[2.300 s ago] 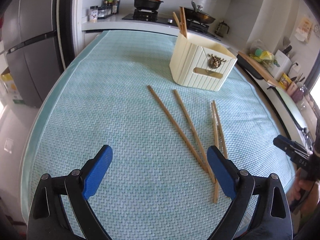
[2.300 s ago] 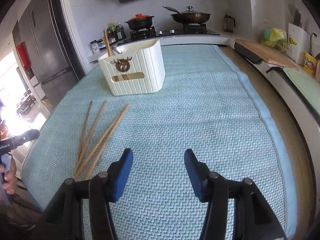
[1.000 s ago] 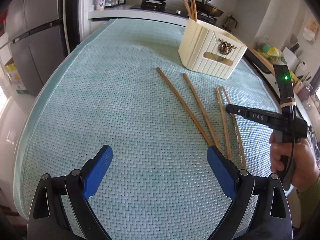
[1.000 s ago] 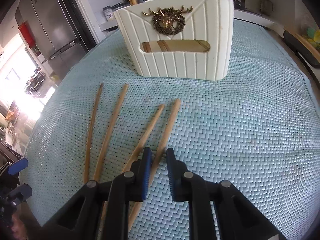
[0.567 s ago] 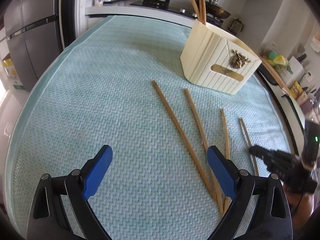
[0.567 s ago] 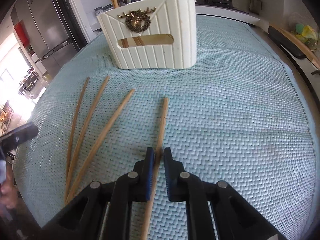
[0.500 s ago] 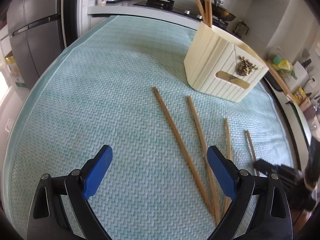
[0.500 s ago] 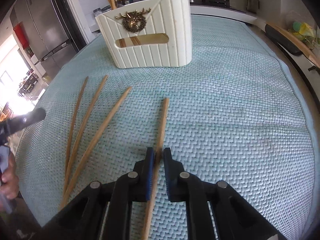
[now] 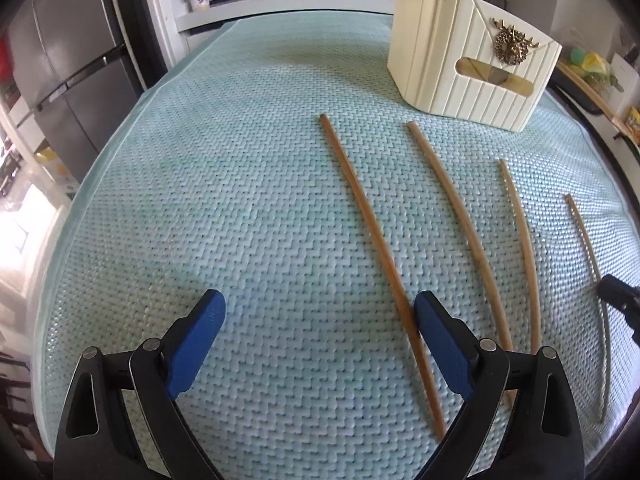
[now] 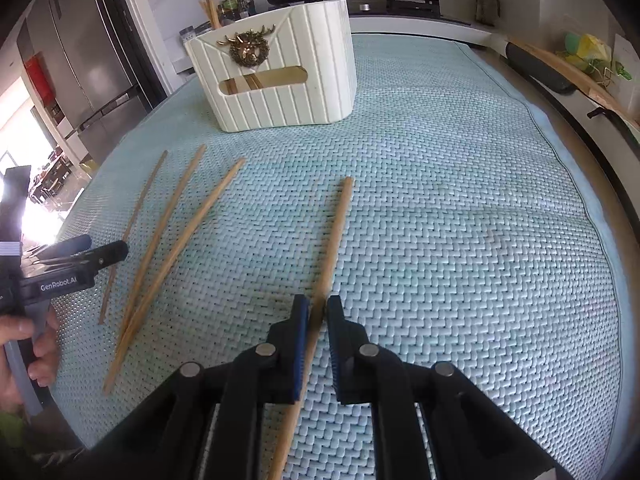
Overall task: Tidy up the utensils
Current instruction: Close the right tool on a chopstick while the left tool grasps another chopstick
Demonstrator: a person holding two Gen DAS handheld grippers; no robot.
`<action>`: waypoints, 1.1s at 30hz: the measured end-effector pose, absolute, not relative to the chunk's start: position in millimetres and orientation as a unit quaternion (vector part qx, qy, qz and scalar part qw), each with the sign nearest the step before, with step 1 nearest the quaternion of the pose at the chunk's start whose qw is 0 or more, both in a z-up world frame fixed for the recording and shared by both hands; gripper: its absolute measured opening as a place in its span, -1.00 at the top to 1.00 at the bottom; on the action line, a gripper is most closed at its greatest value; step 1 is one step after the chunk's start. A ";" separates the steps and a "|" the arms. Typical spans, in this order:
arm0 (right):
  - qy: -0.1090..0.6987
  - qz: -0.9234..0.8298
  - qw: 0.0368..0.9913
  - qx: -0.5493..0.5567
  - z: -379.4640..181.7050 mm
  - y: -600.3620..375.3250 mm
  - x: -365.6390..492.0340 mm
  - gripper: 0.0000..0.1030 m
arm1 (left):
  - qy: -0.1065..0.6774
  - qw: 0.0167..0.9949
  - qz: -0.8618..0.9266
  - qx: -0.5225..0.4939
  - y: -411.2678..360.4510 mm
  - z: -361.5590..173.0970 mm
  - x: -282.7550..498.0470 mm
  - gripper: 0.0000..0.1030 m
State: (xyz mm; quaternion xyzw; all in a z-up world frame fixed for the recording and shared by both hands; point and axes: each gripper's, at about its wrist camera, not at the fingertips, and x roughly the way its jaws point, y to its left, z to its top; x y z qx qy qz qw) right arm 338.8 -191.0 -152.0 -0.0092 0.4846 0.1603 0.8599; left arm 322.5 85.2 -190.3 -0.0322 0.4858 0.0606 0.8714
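Chopstick [image 10: 334, 236] sat pinched between the pads of the right gripper [image 10: 318, 312], its far end pointing toward the holder [image 10: 280, 80] and its near end passing under the tool toward the mat's near edge; whether it was lifted off the mat [image 10: 460, 220] could not be told. The left gripper [image 9: 320, 320] hovered with its pads spread wide over the mat's near part, holding nothing. Three more chopsticks [image 10: 160, 232] lay fanned on the mat to the left of the held one, apart at their far ends and closing together toward the near edge. The cream holder stood upright near the mat's far edge, with chopsticks [image 10: 210, 4] upright in its back left corner.
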 end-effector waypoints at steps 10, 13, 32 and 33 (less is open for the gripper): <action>0.498 0.163 0.852 0.002 -152.8 -204.2 337.1 0.70 | 0.495 0.868 0.028 -0.039 98.7 -181.8 321.9 -0.86; 0.504 0.171 0.847 0.017 -148.9 -206.8 345.2 0.45 | 0.488 0.871 0.019 -0.049 107.7 -172.7 338.1 -0.86; 0.539 0.157 0.825 -0.066 -146.0 -158.5 432.9 0.45 | 0.550 0.834 -0.023 -0.042 121.6 -177.4 445.1 -0.33; 0.540 0.156 0.825 -0.069 -145.8 -157.6 435.1 0.45 | 0.553 0.832 -0.028 -0.038 119.2 -176.5 449.0 -0.22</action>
